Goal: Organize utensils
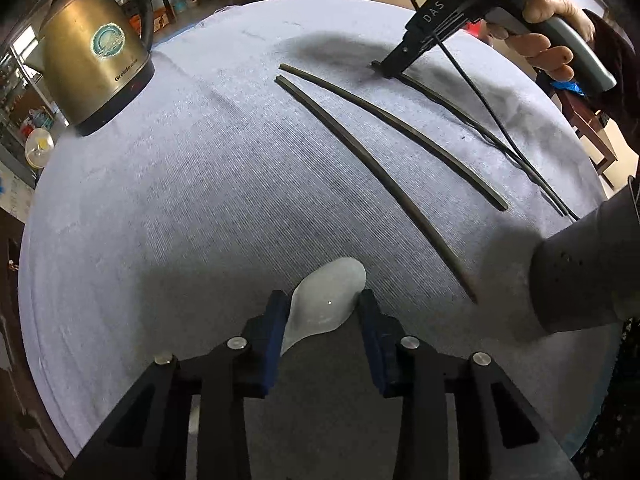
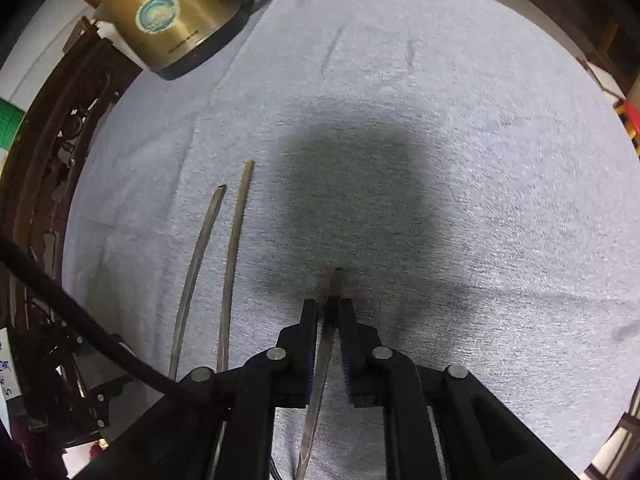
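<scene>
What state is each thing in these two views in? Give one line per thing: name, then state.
Spoon: between the left gripper's pads.
Two loose chopsticks: lying side by side on the cloth.
Third chopstick: between the right gripper's nearly shut jaws, tip on the cloth.
Kettle: upright, lid shut.

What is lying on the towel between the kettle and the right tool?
Two dark chopsticks lie side by side on the grey towel, between the brass kettle and the right tool. The left wrist view shows this best.
</scene>
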Demonstrator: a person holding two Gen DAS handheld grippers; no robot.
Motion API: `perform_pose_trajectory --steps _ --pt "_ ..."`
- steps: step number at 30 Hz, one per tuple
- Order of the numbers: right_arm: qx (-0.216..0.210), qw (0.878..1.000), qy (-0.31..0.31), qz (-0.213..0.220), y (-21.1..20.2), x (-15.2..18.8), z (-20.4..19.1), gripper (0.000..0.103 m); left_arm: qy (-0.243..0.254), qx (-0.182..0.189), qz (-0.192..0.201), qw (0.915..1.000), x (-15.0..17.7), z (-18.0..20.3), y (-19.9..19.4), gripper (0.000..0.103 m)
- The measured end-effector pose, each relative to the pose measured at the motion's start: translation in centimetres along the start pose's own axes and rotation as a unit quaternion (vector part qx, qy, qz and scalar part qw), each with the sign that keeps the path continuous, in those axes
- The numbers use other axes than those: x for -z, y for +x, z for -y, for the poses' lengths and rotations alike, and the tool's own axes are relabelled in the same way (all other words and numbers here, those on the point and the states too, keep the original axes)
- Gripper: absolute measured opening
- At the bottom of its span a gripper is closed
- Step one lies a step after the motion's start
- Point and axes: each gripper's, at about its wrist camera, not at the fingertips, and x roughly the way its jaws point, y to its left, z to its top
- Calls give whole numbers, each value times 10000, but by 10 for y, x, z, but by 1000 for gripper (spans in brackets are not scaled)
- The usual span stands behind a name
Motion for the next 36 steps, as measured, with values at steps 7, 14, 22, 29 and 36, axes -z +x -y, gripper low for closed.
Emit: perform_pose_trajectory --steps 7,14,22,29,36 --pt "-1 9993 -226 305 -3 6 -18 8 -250 -317 0 9992 -1 11 2 32" --pt "-377 9913 -300 1222 -56 28 -15 7 -1591 -409 698 9839 12 -12 -26 31" --pt "-491 9662 -115 2529 -127 92 2 7 -3164 -406 1965 9272 63 -9 -86 31" --pt "-409 9198 -181 3899 -196 168 -3 7 -3540 -417 3032 8837 102 45 -154 31" --pt "-626 8799 -204 4706 -251 231 -18 7 -3338 -100 3911 8576 110 107 -211 31"
